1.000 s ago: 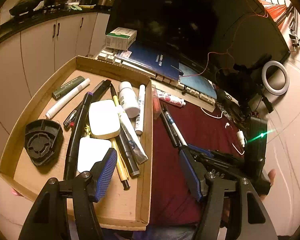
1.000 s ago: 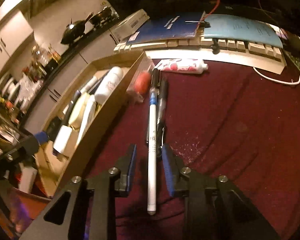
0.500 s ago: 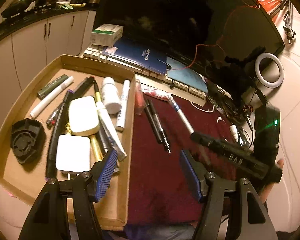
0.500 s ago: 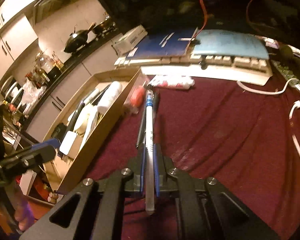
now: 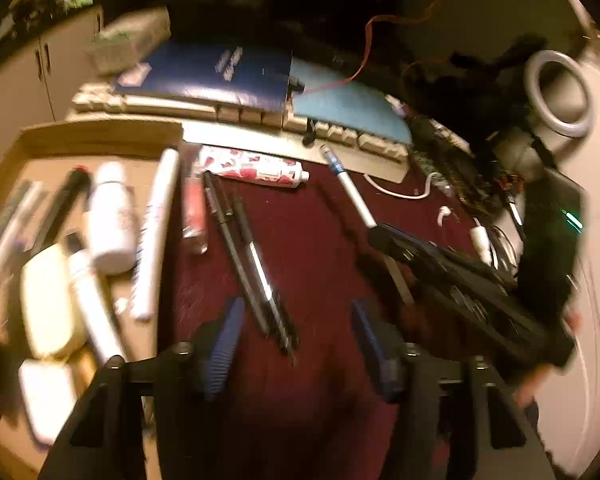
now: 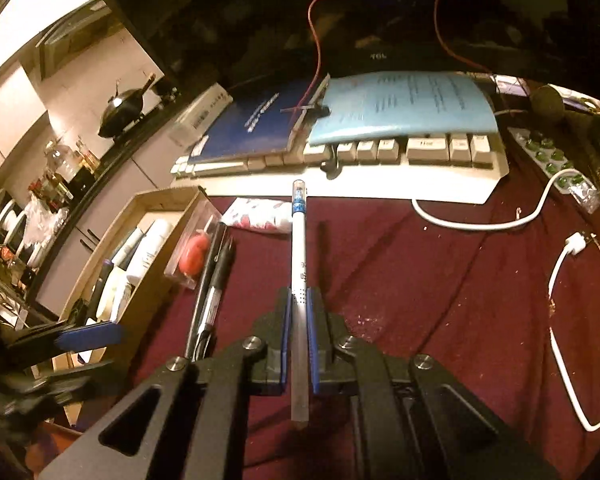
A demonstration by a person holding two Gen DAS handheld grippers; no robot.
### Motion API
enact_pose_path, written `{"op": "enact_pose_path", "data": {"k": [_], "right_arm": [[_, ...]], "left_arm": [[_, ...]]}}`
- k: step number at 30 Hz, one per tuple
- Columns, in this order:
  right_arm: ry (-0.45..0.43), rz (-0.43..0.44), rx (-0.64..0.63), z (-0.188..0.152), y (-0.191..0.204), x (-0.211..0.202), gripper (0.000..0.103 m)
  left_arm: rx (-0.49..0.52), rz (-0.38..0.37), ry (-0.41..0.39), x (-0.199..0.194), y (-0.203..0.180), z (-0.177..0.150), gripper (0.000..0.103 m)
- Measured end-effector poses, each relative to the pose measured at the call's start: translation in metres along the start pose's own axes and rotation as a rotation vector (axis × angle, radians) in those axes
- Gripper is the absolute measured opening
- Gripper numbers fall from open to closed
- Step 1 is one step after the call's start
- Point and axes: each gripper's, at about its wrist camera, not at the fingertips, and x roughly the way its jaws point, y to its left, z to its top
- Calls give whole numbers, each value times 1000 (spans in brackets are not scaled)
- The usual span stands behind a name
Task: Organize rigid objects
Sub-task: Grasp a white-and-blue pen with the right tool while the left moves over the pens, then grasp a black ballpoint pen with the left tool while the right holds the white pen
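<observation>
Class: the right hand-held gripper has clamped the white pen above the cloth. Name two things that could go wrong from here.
1. The right hand-held gripper grips the white pen near its rear, with most of it jutting forward, so it may pivot or slip.
2. Swinging toward the cardboard box, the long tip could catch the box wall or knock the clear case with the red item beside it.
</observation>
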Motion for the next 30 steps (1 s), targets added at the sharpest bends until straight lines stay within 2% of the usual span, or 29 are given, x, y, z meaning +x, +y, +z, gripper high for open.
{"op": "enact_pose_path", "data": {"k": [1, 4, 8, 13, 18, 21, 26, 28, 30], "right_arm": [[-2, -3, 5, 0, -1, 0, 8], [-3, -7, 23, 0, -4, 0, 8], [-16, 8, 42, 0, -8, -4, 8], [-21, 9, 48, 0, -9, -6, 8], [-28, 12, 45, 0, -8, -7, 8], [-32, 10, 48, -1, -9, -7, 8], [-30, 11, 47, -1, -9, -7, 8], [-34, 8, 38, -2, -7, -8, 8], [-34, 8, 39, -2, -7, -7, 8]], "left_arm": [[-4, 10, 21, 9, -1, 6, 43], [19, 68, 47, 29, -6, 20, 38], [72, 156, 68, 45, -16, 28, 37], [50, 126, 79, 45, -11, 32, 37], [38, 139, 67, 48, -9, 37, 38], [15, 135, 100, 53, 0, 30, 37], [82, 183, 80, 54, -15, 17, 35], [122, 208, 71, 57, -23, 13, 18], [143, 175, 83, 55, -28, 6, 11]]}}
